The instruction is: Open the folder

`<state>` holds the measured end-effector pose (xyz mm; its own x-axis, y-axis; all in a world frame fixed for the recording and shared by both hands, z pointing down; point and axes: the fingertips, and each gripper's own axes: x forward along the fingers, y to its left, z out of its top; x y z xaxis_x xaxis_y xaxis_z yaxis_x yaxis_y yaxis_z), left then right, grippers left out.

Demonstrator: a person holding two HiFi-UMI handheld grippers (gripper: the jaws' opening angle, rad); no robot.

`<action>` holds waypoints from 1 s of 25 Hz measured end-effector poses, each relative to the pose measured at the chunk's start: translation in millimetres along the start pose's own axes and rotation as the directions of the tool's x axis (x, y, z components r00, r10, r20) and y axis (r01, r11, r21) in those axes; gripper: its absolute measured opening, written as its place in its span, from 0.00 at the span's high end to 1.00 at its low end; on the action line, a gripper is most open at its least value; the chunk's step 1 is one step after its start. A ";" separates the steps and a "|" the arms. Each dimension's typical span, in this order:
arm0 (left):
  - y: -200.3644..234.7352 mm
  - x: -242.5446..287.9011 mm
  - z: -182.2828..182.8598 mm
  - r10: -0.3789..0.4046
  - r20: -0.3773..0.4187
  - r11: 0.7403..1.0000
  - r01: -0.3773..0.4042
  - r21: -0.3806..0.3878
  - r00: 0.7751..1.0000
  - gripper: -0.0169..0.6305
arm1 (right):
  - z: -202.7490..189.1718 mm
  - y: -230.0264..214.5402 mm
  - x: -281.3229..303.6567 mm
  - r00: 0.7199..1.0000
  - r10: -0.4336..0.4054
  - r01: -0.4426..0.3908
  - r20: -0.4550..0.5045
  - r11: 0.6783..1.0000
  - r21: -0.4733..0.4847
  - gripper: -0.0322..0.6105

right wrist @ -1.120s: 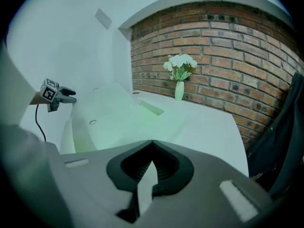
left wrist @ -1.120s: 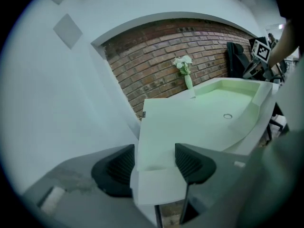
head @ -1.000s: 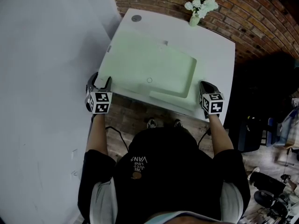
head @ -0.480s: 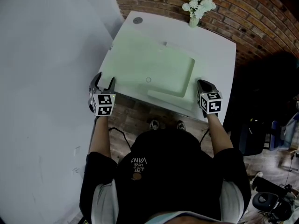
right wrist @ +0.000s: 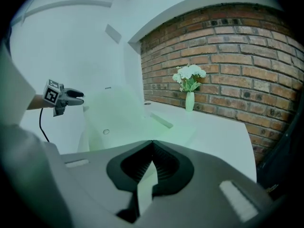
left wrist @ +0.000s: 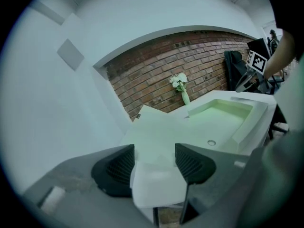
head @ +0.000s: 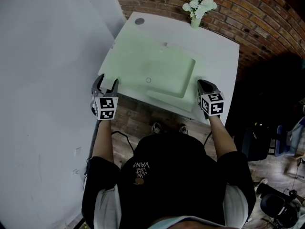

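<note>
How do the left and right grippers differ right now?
Left gripper: jaws apart, straddling the folder corner, at the table's left. Right gripper: jaws shut on a thin folder edge, at the right. Both sit at the table's near edge.

Nudged left gripper slightly inward toward the green folder's near corner; drew right gripper a little inward too; narrowed the gap between both.

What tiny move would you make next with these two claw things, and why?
Probably close the left gripper. Its jaws stand apart around a pale corner, which seems to be a corner of the folder, so a grip there would let that edge be lifted. The right gripper is shut.
</note>
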<state>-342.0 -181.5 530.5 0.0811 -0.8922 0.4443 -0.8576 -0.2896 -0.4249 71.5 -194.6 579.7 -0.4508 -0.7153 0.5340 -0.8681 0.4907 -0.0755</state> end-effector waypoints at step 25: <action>-93.1 -30.3 80.0 -0.075 0.175 0.995 0.086 -0.058 0.982 0.63 | 24.5 12.0 -17.9 0.985 0.146 -0.144 0.088 0.989 -0.034 0.95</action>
<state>-224.0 -155.3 493.5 0.2327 -0.9150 0.3295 -0.8757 -0.3445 -0.3384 64.1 -188.1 548.6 -0.5893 -0.6768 0.4412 -0.7867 0.6050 -0.1227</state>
